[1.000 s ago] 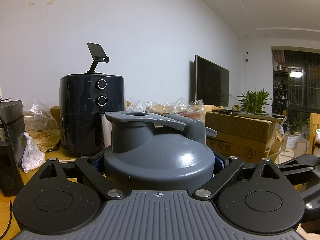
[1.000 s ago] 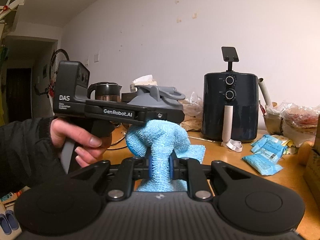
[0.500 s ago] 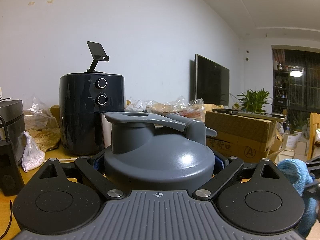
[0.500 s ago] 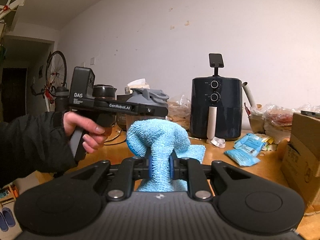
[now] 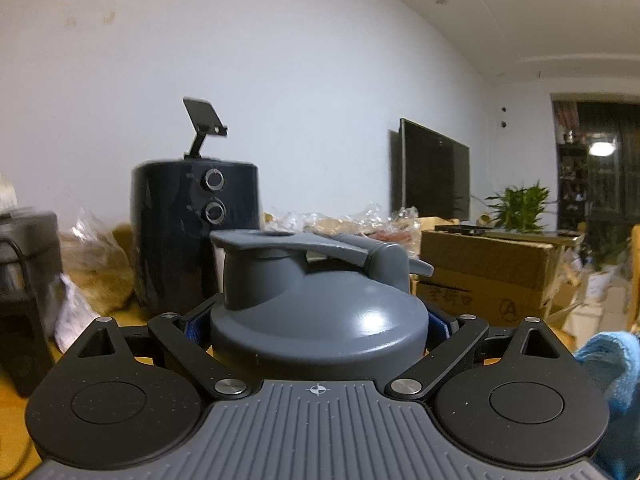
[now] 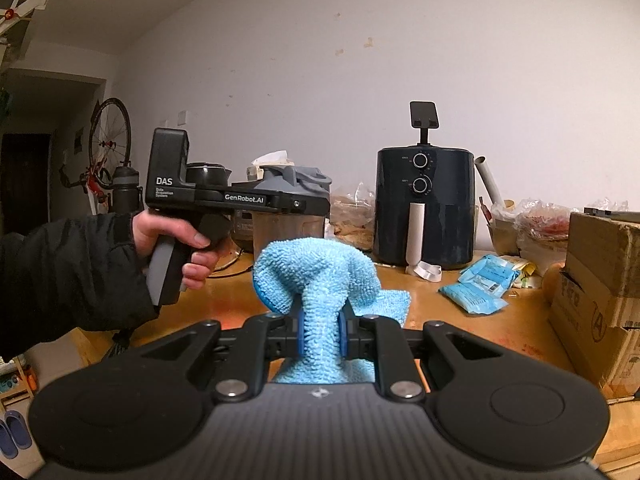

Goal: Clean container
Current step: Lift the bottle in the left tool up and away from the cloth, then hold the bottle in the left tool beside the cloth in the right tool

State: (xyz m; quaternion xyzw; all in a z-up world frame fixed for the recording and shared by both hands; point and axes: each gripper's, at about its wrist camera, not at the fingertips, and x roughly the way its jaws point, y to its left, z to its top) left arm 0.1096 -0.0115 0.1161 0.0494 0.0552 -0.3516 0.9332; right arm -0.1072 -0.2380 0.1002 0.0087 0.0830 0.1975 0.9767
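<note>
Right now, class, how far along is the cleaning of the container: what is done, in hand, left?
Done: the left gripper is clamped on the grey-lidded container, and the right gripper is shut on the blue cloth. In hand: cloth held apart from the container. Left: the wiping; the lid is still on.

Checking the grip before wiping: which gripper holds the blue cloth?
The right gripper: its pads pinch the blue cloth. The left gripper clamps the grey-lidded container.

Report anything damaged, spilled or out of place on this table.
The cardboard box at the table's right end has a torn, crumpled front edge. Blue packets lie loose beside the air fryer, and crumpled plastic bags crowd the back. No spill shows.
</note>
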